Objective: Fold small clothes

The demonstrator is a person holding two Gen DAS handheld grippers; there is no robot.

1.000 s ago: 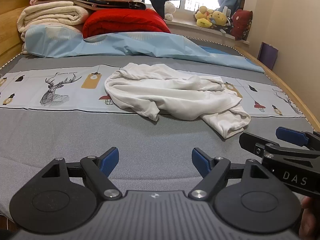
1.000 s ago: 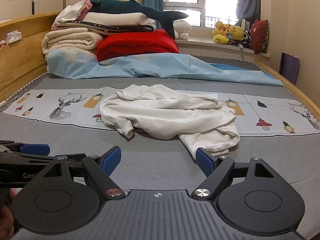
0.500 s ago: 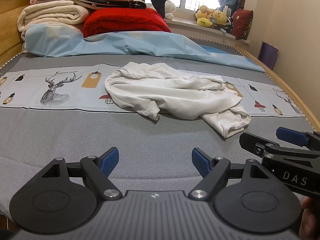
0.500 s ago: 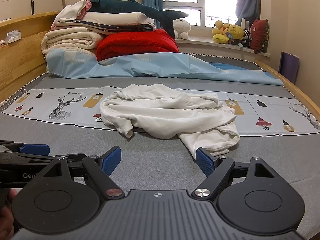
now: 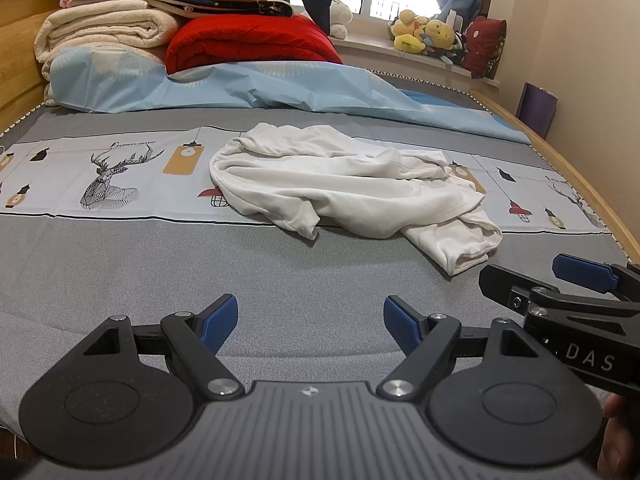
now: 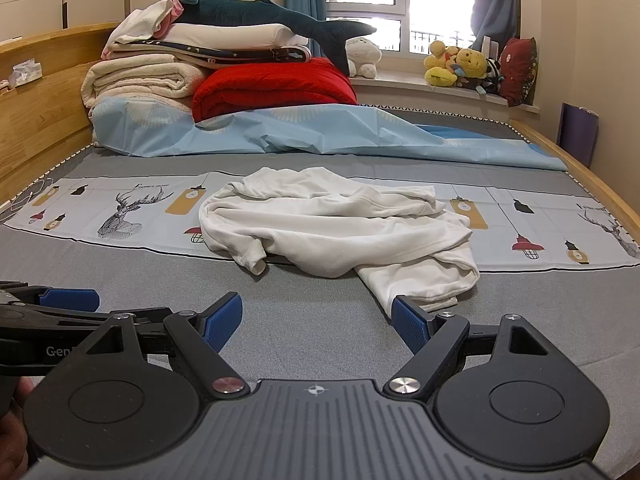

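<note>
1. A bed (image 5: 120,264) with a grey cover and a printed band of deer and lanterns fills both wrist views; its wooden headboard (image 6: 36,92) shows at 9 o'clock in the right wrist view, where the left view catches only a sliver.
2. Folded bedding (image 6: 136,80), a red quilt (image 6: 276,84) and a dark shark plush (image 6: 280,16) are stacked at 11 o'clock, on a pale blue sheet (image 6: 320,132).
3. A crumpled white garment (image 5: 340,184) lies unfolded mid-bed at 12 o'clock, across the printed band, one end trailing toward 4 o'clock onto the grey.
4. The left gripper (image 5: 310,322) hovers low over the grey cover, jaws spread wide and holding nothing; the right wrist view shows it only from the side at 9 o'clock.
5. The right gripper (image 6: 318,322) likewise has its jaws wide apart and empty; its right blue fingertip (image 6: 408,324) stands just in front of the garment's trailing end, contact unclear. The left view shows it at 3 o'clock.
6. Soft toys (image 6: 460,64) line the windowsill at 1 o'clock.
</note>
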